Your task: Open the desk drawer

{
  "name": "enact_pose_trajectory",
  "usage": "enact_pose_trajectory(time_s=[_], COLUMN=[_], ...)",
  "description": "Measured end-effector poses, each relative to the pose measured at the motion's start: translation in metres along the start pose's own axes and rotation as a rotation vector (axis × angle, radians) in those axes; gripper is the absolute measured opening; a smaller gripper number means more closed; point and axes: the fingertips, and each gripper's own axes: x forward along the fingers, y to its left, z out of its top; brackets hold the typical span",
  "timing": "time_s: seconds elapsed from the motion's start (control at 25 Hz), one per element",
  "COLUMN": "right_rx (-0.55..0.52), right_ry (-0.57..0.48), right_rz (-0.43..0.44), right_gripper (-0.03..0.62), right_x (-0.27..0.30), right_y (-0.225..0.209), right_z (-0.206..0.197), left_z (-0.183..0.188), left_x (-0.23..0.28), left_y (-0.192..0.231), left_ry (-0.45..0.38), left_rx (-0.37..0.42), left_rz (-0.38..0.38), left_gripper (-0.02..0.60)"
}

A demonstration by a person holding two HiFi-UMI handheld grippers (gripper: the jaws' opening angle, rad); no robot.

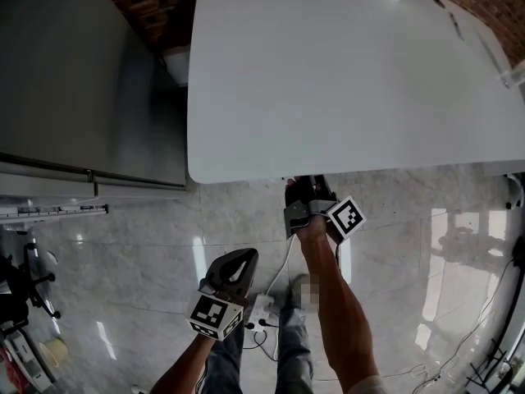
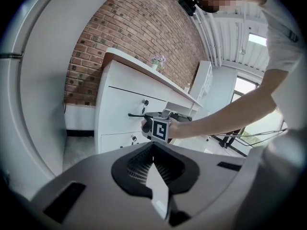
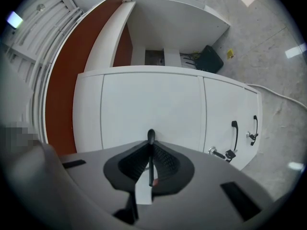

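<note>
Two hand-held grippers are out, and only one is on the job. The right gripper (image 3: 150, 150) reaches in level under the edge of the broad white desk top (image 1: 328, 80). Its jaws are pinched on the thin black bar handle (image 3: 151, 137) of the flat white top drawer front (image 3: 151, 104), with the bar running up between the ribbed pads. That drawer sits at the top of the white drawer pedestal (image 2: 115, 145) beneath the desk. It looks closed, its face flush with the front below (which has a similar black lower handle (image 3: 235, 135) and a small key (image 3: 214, 152) in its lock).

The left gripper (image 1: 242, 263) hangs back from the desk over the grey marbled floor (image 1: 123, 245), tipped a little downward. Its jaws are pressed together with nothing between them. From its view the person's bare forearm (image 2: 216, 119) stretches across to the drawer, with a red brick wall (image 2: 144, 28) rising behind the desk. A white power strip (image 1: 261, 309) lies on the floor by the person's legs.
</note>
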Motion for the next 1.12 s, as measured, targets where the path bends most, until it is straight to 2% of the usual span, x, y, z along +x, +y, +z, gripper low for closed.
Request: enact_pose_trajectory(time_s=[0.56,1.12], right_rx=[-0.001,0.012], right_ry=[-0.001,-0.012], right_rz=[-0.013,-0.024], right_gripper=[0.034,0.034], right_x=[-0.016,-0.092], right_y=[0.000,-0.005], right_z=[-0.005,-0.020], left_z=[0.004,0.010], left_x=[-0.001,0.002], left_y=[-0.005,-0.015], left_ry=[-0.014,-0.032], left_rx=[-0.003,0.002], left_rz=[-0.006,-0.013], left_gripper=[0.011,0.011])
